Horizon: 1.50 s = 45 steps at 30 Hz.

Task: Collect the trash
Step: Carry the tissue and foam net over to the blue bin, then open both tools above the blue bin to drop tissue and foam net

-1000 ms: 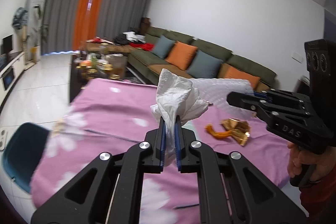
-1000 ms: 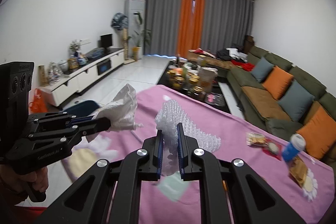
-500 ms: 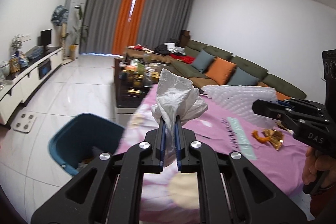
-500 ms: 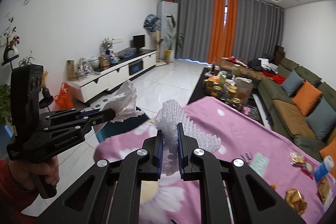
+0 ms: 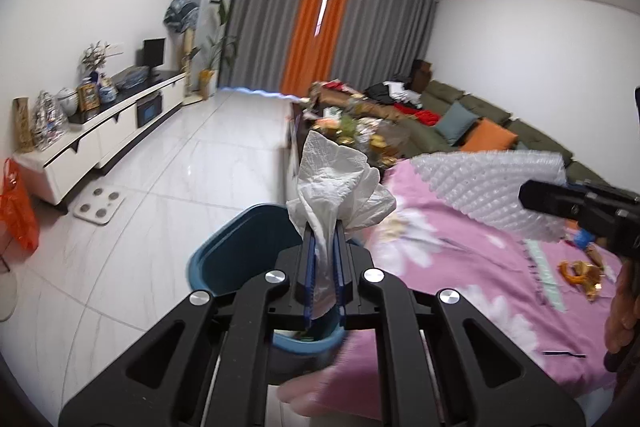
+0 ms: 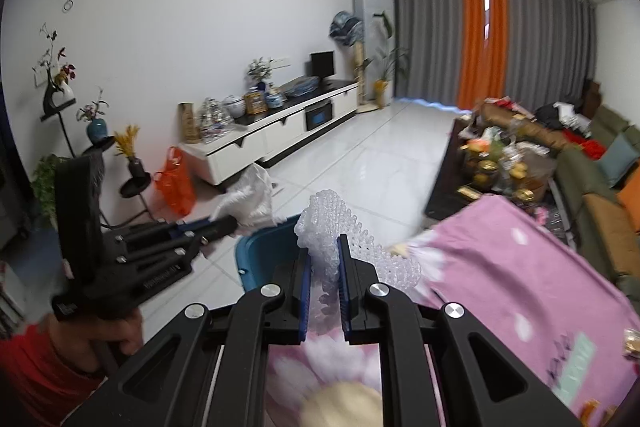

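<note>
White tiled floor (image 5: 168, 187) across most of both views, grey and orange curtains (image 5: 316, 27) at the back, pink flowered tablecloth (image 5: 472, 259) filling the lower right.

Blue bin (image 5: 236, 255) low centre in the left wrist view, sitting on the floor right against the table edge. Mostly hidden behind the gripper; something down inside near the bottom, too covered up to make out. Same bin (image 6: 264, 255) lower centre in the right wrist view, only part of the rim and inner wall showing, contents not visible.

Left gripper (image 5: 325, 259) clamped tight on a crumpled white tissue (image 5: 336, 183), paper sticking up above the fingertips, lined up over the bin opening in that frame. From the right wrist view, same gripper (image 6: 224, 227) at centre left with the tissue (image 6: 250, 199) poking out past the tips, up and to the left of the bin rim.

Right gripper (image 6: 324, 267) squeezed on a wad of clear bubble wrap (image 6: 332, 223), wrap bulging up and spilling to the right over the tablecloth (image 6: 520, 267). In the left wrist view, bubble wrap (image 5: 492, 183) at middle right, held above the table.

Orange and gold wrappers (image 5: 580, 269) lying on the cloth at the far right. Cluttered coffee table (image 6: 496, 155) upper right, orange plastic bag (image 6: 176, 183) by the white TV cabinet (image 6: 272, 135).
</note>
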Motion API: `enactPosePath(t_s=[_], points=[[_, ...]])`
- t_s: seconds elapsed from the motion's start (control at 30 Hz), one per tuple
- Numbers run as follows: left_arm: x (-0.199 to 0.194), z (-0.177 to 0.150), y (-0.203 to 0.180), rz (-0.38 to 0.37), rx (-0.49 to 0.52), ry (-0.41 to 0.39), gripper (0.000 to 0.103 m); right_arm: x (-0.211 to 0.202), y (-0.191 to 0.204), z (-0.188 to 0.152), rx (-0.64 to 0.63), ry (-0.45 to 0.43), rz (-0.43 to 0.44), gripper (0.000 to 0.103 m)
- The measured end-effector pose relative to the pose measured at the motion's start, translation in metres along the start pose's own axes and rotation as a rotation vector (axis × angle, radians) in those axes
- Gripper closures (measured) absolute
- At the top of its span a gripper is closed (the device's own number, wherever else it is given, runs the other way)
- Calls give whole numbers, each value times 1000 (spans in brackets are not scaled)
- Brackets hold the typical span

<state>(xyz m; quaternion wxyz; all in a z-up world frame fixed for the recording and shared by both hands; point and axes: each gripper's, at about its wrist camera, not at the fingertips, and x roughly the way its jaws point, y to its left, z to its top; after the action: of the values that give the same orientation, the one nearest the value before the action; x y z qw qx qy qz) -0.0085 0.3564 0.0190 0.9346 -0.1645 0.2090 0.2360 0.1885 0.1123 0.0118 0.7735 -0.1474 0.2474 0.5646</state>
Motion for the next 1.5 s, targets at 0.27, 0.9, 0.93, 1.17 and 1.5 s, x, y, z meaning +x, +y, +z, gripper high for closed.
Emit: enactPosePath(t_s=[0.27,0.9,0.93,1.17,1.5], points=[[50,-10,28,76,-10,94,94,72,1,16,74,93,100,93],[173,-54,29,144,-16,261,93,188,-7,10,224,303,146,92],[178,-57,29,147,-16,265,93,191,-7,9,226,311,147,92],[199,-67,33,157,-11,284,82,207,-8,-1,232,356,128,82],[175,-57,27,191,-13,219,36,187,-22,3,270,283,106,56]])
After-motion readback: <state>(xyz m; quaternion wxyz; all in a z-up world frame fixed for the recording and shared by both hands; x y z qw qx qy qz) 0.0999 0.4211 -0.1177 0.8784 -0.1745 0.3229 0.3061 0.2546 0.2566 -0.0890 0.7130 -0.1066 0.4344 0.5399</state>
